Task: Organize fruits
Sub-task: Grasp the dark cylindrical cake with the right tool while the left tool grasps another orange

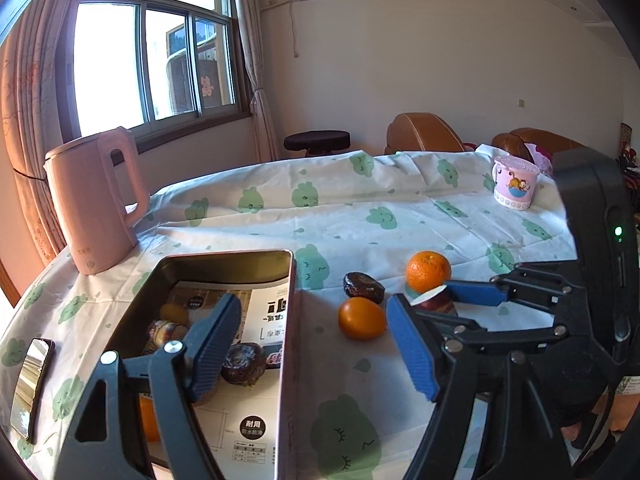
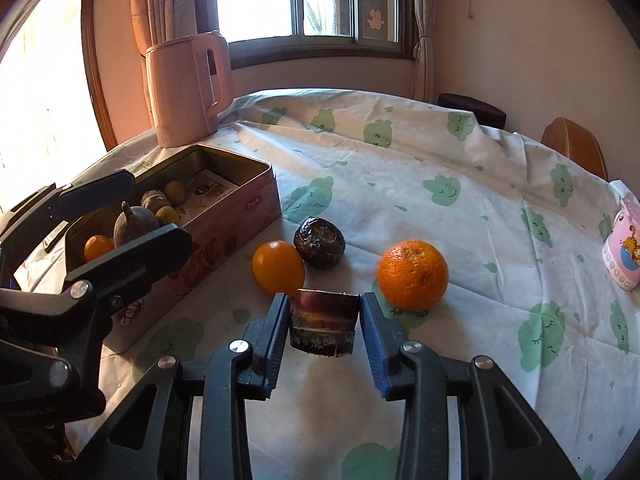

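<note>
Cane piece: short dark-purple sugarcane segment (image 2: 323, 322) is sitting on the cloud-print tablecloth (image 2: 460, 152).
Right gripper (image 2: 324, 320): blue pads are bracketing the segment; contact is hard to tell.
Left gripper (image 1: 316, 344): jaws are gaping wide over the pink tin box (image 2: 224, 228).
Hidden: box fruit is partly blocked.
Room: open cloth is stretching beyond the big orange (image 2: 413, 275).

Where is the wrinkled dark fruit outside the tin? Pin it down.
In the right wrist view the wrinkled dark fruit lies on the tablecloth left of centre, right of the tin, touching the smooth orange, beyond the right gripper.
</note>
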Demonstrator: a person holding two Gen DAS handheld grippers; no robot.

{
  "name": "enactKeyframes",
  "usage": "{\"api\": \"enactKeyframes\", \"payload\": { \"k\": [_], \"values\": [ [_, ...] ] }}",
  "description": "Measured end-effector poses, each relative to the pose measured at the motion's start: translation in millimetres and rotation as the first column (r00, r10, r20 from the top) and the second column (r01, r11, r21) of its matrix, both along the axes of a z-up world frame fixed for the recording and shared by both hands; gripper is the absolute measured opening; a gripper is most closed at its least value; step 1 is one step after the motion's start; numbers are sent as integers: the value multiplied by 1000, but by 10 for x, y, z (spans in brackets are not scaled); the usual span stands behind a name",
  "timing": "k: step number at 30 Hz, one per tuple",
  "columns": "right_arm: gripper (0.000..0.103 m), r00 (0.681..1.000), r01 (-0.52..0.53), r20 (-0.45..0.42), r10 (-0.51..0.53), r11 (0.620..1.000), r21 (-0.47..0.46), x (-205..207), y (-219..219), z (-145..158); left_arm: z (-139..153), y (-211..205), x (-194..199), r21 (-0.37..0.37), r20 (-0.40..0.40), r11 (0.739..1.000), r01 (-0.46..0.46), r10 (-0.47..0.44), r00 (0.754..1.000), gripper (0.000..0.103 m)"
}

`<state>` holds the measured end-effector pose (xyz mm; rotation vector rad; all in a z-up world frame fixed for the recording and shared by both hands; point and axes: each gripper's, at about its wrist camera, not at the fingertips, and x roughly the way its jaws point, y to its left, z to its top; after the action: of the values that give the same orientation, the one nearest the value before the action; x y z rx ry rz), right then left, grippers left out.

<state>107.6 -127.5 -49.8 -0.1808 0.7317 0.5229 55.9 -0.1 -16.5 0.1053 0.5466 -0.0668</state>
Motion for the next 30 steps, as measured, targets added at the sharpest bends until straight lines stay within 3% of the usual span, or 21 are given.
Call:
{"api": "enactKeyframes", "payload": {
  "k": [6, 11, 16, 24, 30],
  "values": [
    [38, 982, 160, 100, -162, 987, 21, -17, -491, 155, -86, -247, 131, 23, -56, 998, 59, -58, 997, 64],
    [38, 967, 229, 104, -231, 973, 23, 69, -770, 158, -227, -391, 362, 57, -146, 995, 79, -69, 987, 55],
    [38, 967, 231, 101, -235, 972, 49, 75, -855, 143, -329, -494, 502, 109, -198, 990, 86, -63, 978, 45],
    [38, 974, 203, 99, -205, 979, 37, 67, -808, 127, -421, -560, 669, 214, -222, 976, 50, -1, 975, 46],
    [38, 974, 203, 91, -206, 978, 37, 83, -804, 118, -484, -508, 770, 213, -270, 976, 43, 16, 963, 40]
  ]
}}
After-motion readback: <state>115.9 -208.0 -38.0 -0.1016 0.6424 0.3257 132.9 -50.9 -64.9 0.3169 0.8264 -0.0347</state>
